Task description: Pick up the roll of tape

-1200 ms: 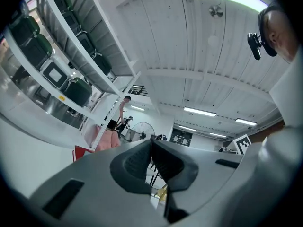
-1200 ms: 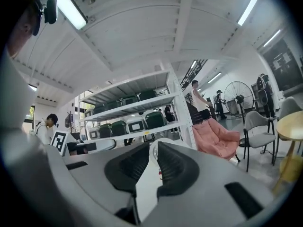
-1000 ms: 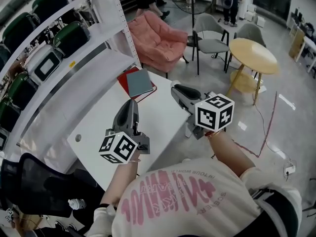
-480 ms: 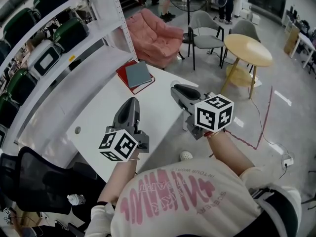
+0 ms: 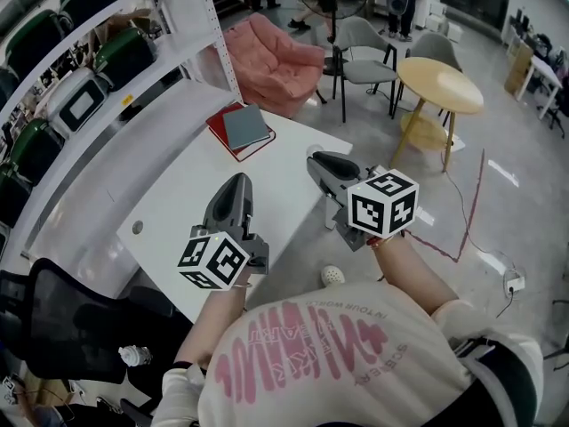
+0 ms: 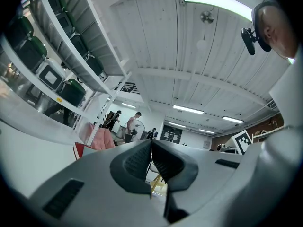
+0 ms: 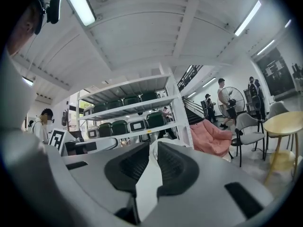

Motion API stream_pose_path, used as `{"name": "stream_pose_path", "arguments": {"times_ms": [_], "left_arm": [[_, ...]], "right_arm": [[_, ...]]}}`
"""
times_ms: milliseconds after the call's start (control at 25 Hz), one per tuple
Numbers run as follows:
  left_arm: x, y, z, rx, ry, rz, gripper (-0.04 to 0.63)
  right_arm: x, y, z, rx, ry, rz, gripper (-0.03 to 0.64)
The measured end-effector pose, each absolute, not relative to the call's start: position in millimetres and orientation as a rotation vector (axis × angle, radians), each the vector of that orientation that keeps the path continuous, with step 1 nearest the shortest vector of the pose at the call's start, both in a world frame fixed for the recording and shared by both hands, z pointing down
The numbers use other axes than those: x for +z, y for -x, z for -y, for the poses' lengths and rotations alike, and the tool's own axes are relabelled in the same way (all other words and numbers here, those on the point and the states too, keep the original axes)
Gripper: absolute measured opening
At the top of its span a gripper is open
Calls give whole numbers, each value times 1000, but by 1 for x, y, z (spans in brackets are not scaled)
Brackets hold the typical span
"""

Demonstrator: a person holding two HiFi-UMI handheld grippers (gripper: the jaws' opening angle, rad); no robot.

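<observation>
A small white ring that may be the roll of tape (image 5: 314, 150) lies near the right edge of the white table (image 5: 191, 194), pale against it and hard to make out. My right gripper (image 5: 318, 161) is held level just short of it, jaws a narrow gap apart with nothing between them. In the right gripper view (image 7: 152, 145) a white rounded shape shows beyond the tips. My left gripper (image 5: 236, 181) hovers over the table's middle. Its jaws meet at the tips (image 6: 151, 143) and hold nothing.
Red and grey books (image 5: 240, 130) lie at the table's far end. A white shelf rack (image 5: 107, 87) with dark bins runs along the left. A black office chair (image 5: 62, 327) stands near left; a white ball (image 5: 332, 276) lies on the floor. Pink sofa (image 5: 276, 52), chairs and a round yellow table (image 5: 440, 83) stand beyond.
Both grippers and the person have shifted together relative to the table, which now sits further left and up in view. The white ball on the floor has come into sight. Jaws are unchanged.
</observation>
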State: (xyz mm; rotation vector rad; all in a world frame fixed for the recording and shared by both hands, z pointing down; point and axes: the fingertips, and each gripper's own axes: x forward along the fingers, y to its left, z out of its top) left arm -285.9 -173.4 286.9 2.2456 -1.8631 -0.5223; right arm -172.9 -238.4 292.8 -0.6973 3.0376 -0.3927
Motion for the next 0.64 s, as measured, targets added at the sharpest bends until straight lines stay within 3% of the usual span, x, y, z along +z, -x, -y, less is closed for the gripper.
{"name": "stream_pose_path", "arguments": {"times_ms": [640], "left_arm": [[302,274,130,-504,-2239,1827,25]], "right_arm": [[308,165,194,-399,731,-3080,67]]}}
